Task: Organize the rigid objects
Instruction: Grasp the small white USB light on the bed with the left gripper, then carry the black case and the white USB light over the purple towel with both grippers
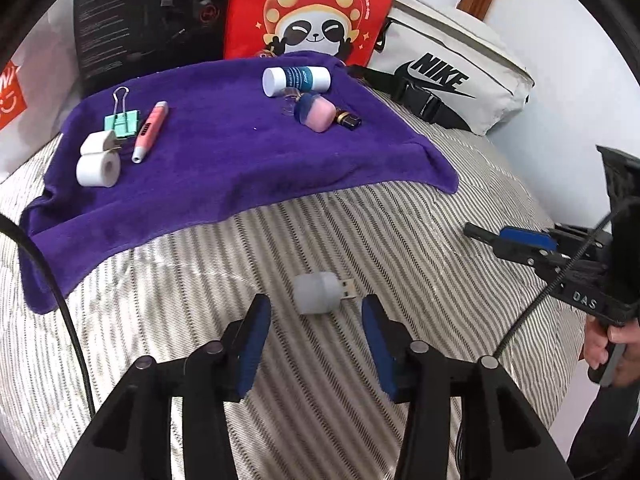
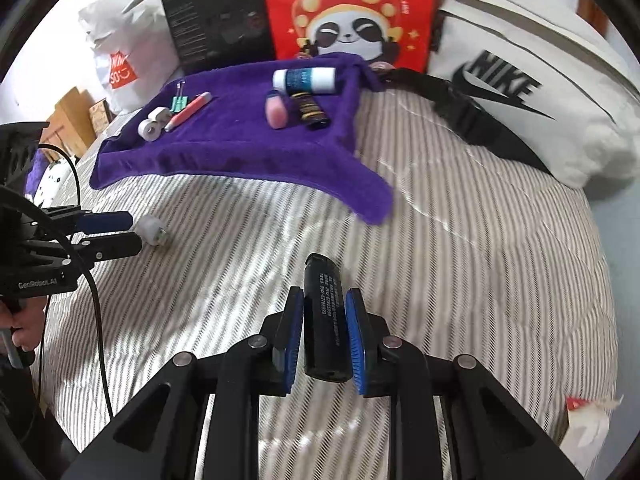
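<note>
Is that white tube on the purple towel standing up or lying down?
Lying down: the tube rests on its side on the towel.

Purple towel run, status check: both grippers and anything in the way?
Right gripper shut on black rectangular lighter. Left gripper open above white USB night light on striped bedding. Purple towel path unobstructed.
</note>
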The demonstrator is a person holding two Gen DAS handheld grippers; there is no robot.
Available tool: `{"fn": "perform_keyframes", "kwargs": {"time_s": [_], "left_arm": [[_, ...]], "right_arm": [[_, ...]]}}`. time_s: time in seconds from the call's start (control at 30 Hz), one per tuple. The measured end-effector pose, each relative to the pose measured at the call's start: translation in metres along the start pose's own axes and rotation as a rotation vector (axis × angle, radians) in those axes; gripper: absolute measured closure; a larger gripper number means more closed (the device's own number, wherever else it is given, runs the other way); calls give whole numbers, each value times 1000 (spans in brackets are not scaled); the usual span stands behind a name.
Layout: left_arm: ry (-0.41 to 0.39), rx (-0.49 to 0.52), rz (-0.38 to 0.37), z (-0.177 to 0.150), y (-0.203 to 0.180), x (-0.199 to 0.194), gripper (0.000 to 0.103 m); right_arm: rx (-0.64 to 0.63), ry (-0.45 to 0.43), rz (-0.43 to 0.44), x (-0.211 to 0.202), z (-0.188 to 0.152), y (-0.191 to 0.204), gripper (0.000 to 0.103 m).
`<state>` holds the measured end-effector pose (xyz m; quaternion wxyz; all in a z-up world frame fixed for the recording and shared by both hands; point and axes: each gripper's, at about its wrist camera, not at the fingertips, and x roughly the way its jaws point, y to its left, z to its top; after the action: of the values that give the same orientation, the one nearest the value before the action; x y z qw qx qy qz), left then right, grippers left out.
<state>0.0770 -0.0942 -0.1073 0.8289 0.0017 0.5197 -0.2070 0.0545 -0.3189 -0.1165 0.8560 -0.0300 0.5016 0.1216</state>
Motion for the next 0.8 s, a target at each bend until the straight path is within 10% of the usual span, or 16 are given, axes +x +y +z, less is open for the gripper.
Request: {"fn": "perform_keyframes", "kwargs": {"time_s": [0.43,0.8], "left_arm": [[9,57,236,8,-34,29,48],[-18,51,198,-4,-19,14,69]], "right_arm": [[41,-5,2,0,-9,-13,82],[39,-3,12,3,-10,-9,82]]}}
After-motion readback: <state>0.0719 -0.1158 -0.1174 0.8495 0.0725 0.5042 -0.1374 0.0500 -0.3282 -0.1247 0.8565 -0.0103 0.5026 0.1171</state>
